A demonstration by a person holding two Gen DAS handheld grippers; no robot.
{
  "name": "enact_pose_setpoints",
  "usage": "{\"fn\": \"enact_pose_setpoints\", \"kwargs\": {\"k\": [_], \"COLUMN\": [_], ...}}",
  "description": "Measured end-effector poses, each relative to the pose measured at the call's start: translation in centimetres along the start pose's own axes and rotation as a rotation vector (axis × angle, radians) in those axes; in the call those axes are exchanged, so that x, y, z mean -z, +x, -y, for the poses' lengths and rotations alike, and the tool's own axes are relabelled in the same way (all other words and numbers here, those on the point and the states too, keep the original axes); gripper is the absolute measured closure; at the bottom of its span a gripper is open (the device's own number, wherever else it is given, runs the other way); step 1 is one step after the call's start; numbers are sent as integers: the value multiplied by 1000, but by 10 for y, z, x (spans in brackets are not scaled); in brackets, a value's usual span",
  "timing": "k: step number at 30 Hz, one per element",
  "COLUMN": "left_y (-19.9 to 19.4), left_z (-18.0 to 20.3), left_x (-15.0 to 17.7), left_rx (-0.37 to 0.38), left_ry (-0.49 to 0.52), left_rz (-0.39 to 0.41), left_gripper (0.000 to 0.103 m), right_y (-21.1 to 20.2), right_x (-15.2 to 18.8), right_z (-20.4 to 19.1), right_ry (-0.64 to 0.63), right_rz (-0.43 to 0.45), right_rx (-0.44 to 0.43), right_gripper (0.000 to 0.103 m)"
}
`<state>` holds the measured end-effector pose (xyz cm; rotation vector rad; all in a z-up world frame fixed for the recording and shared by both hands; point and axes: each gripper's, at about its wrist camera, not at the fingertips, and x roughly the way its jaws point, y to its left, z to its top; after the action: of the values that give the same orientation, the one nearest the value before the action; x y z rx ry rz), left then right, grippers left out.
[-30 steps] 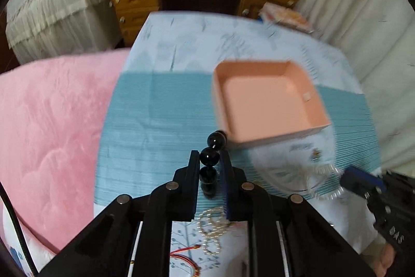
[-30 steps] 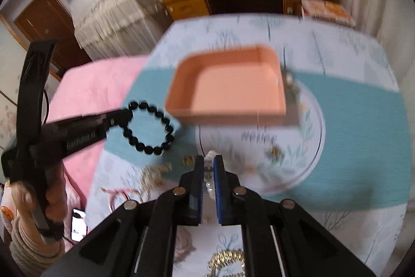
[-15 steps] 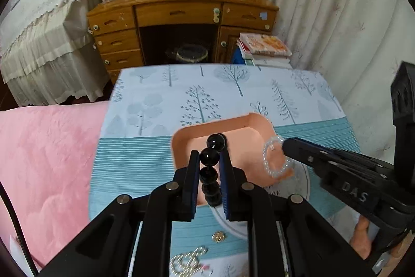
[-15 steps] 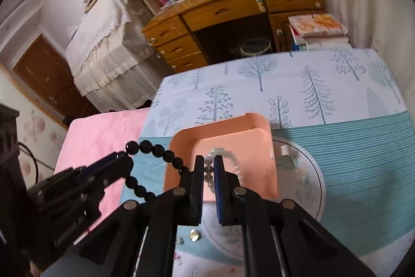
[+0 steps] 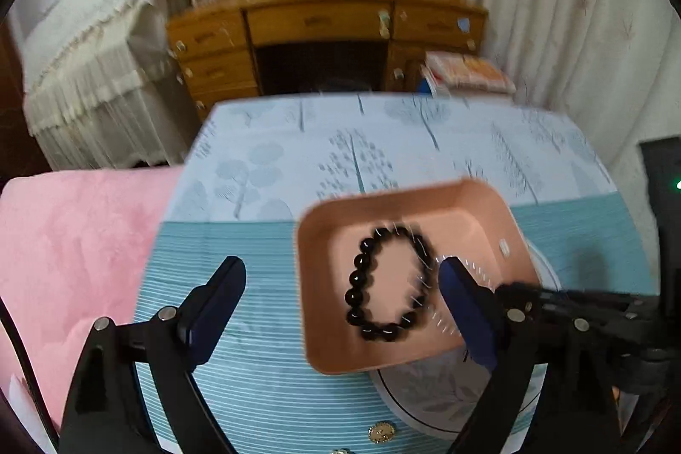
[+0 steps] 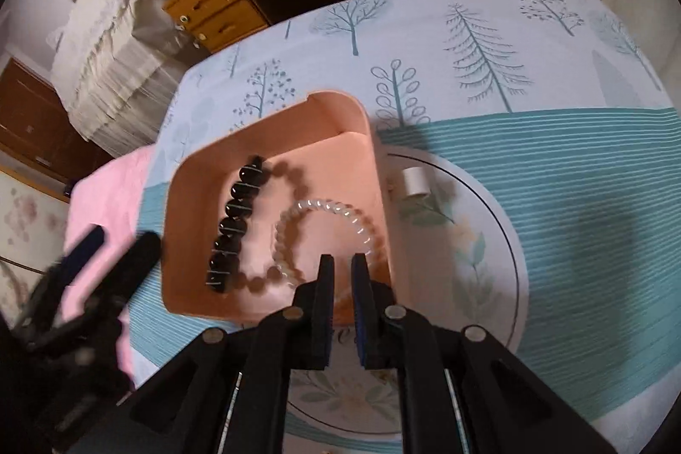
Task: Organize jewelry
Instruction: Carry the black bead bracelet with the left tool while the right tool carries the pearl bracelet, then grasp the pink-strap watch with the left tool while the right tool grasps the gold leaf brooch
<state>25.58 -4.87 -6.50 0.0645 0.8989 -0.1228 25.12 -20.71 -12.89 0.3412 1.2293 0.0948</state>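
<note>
A peach tray [image 5: 323, 318] [image 6: 191, 198] rests partly on a white plate on the table. A black bead bracelet [image 5: 361, 284] [image 6: 232, 228] lies inside it, blurred. A clear bead bracelet [image 6: 340, 215] lies in the tray beside it; in the left wrist view only faint streaks of it show. My left gripper [image 5: 340, 301] is wide open above the tray's near side, with nothing between its fingers. My right gripper [image 6: 342, 275] hangs over the tray's near right corner, its jaws a narrow gap apart, with the clear bracelet's near end at the tips.
The white floral plate [image 6: 489, 241] [image 5: 425, 403] holds a small white cylinder [image 6: 415, 181]. A gold trinket [image 5: 381, 432] lies on the teal-striped cloth [image 5: 238, 381]. A pink blanket [image 5: 64, 241] lies to the left. A wooden desk [image 5: 323, 28] stands behind the table.
My left gripper opened and let go of the black bracelet, which now lies in the tray. The clear bracelet went from hanging in my right gripper to lying in the tray.
</note>
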Motion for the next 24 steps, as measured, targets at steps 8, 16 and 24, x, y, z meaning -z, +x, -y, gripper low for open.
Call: {"fn": "enact_pose_setpoints", "kwargs": {"k": [8,16,24], "left_y": [-29,-71,-115], "left_z": [-15,-21,-34], "left_x": [2,15,37], "left_rx": [8,-12,11], "left_ry": [-48,9,-25], "left_rz": [21,16,17], "left_gripper": [12,12,12], "right_y": [-11,-71,-115], "right_x": [12,35,75], "right_z": [0,-13,-14], "right_ry": [5,-62,-128], "right_rz": [8,245,311], "right_rx": [-11,-32,-60], "right_gripper": [87,55,55]}}
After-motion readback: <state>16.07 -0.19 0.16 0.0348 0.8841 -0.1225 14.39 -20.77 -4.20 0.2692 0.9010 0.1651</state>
